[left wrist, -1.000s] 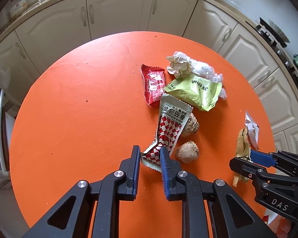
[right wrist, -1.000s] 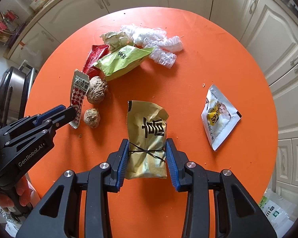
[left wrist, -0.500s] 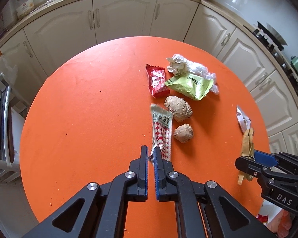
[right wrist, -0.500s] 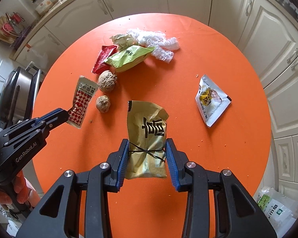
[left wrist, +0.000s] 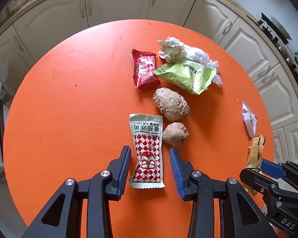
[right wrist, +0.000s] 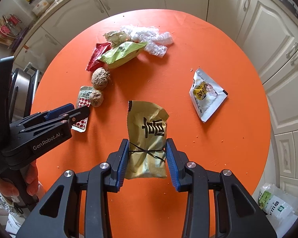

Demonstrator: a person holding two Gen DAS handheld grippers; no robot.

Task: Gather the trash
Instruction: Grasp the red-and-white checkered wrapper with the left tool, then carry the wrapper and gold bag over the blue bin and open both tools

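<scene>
The checked sachet (left wrist: 147,151) lay flat on the orange table (left wrist: 69,103), between the left gripper's (left wrist: 150,171) blue pads (left wrist: 124,170) but touching neither; those jaws had just been opening and stood released around it. Just beside the sachet's top right corner sat a small brown lump (left wrist: 175,134), with a bigger lump (left wrist: 170,104) above it. Further back lay a red wrapper (left wrist: 144,72), a green packet (left wrist: 185,75) and crumpled clear plastic (left wrist: 185,51), the last three bunched together. The right gripper (right wrist: 147,161) was clenched on a gold packet (right wrist: 147,136), its pads pressing both sides where a thin black tie crossed the foil, the packet held up off the table. A white pouch (right wrist: 206,93) lay well apart to the right of it. A hand (right wrist: 27,180) gripped the left tool's handle at the table's left edge. Cream cabinets (right wrist: 278,45) curved round behind the table
</scene>
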